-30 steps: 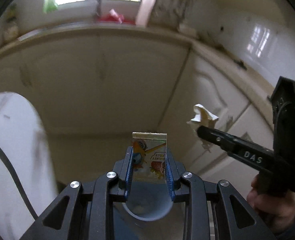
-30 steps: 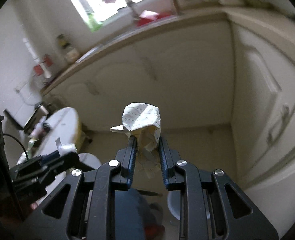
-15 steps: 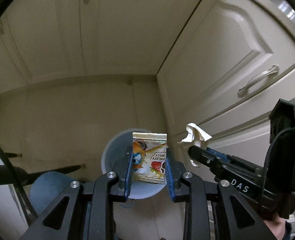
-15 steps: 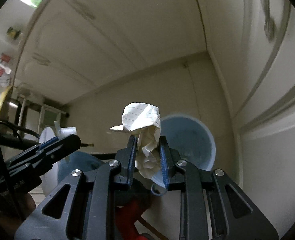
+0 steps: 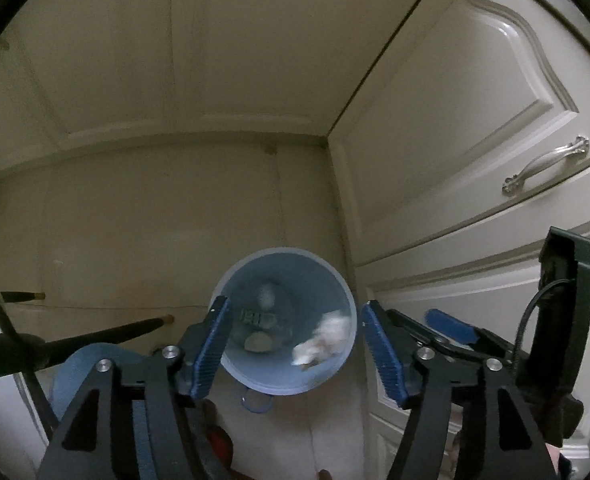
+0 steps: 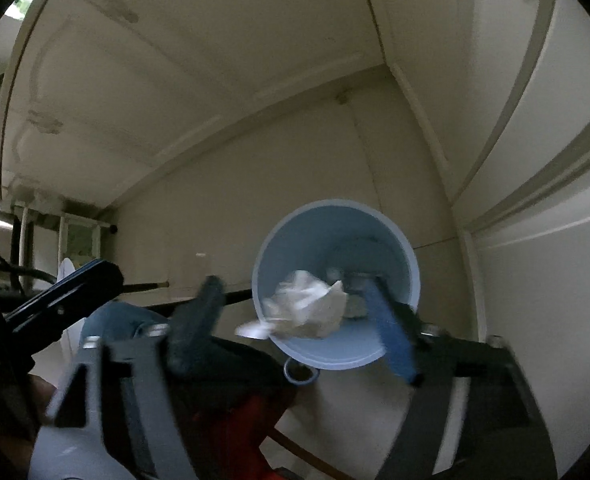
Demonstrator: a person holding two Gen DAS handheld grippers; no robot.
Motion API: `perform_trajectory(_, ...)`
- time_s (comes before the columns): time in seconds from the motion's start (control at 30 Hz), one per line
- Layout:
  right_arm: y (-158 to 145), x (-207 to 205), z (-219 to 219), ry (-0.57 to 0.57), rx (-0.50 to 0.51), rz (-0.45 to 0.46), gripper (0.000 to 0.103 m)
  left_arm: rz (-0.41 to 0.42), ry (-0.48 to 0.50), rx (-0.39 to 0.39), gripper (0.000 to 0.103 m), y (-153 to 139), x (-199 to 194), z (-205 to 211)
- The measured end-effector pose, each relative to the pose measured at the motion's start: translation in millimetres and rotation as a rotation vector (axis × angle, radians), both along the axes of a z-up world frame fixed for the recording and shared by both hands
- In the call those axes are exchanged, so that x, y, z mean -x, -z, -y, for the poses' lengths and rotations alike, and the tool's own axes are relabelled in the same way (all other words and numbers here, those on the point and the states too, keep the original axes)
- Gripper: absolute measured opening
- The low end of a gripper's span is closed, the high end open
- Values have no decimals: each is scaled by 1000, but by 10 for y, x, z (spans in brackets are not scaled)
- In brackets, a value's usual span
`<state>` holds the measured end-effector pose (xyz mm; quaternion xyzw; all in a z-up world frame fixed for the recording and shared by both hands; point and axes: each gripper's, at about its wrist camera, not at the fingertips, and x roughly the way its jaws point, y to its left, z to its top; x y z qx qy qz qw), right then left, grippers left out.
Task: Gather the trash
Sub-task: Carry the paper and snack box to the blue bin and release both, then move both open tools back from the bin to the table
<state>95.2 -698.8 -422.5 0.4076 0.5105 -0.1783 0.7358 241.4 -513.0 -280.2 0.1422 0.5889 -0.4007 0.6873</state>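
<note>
Below, crumpled paper (image 6: pixel 307 308) in blue bin (image 6: pixel 409 256).

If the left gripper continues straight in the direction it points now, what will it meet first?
Probably the round light-blue plastic bin on the floor: the left gripper, jaws opening and empty, points into its open mouth. First contact looks like the crumpled white paper inside, though depth is unclear.
</note>
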Motion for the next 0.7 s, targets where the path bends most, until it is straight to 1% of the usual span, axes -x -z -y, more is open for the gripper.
perform_trajectory(0.03, -18, 9, 9, 6, 6, -1, 96, 7, -1, 1, 67, -7, 30, -9)
perform_trajectory(0.1, -48, 22, -17, 17, 28, -8, 103, 33, -3, 3, 71, -55, 62, -5)
perform_trajectory(0.17, -77, 40, -15, 23, 50, -16, 103, 73, -10, 4, 78, -131, 90, -3)
perform_trajectory(0.23, -130, 44, 0, 34, 62, -24, 103, 94, 0, 11, 82, -210, 141, -51)
perform_trajectory(0.3, -188, 48, -12, 35, 84, -31, 103, 117, -2, 16, 83, -287, 162, -66)
perform_trajectory(0.4, -306, 44, -7, 39, 94, -12, 103, 134, -5, 42, 83, -443, 266, -132)
perform_trajectory(0.47, -428, 56, -10, 47, 110, 5, 103, 145, -3, 62, 83, -534, 332, -176)
perform_trajectory(0.57, -650, 55, -26, 54, 143, 37, 103, 175, 3, 102, 83, -773, 426, -279)
perform_trajectory(0.7, -1039, 62, -48, 72, 193, 98, 103, 233, -2, 184, 87, -1170, 578, -485)
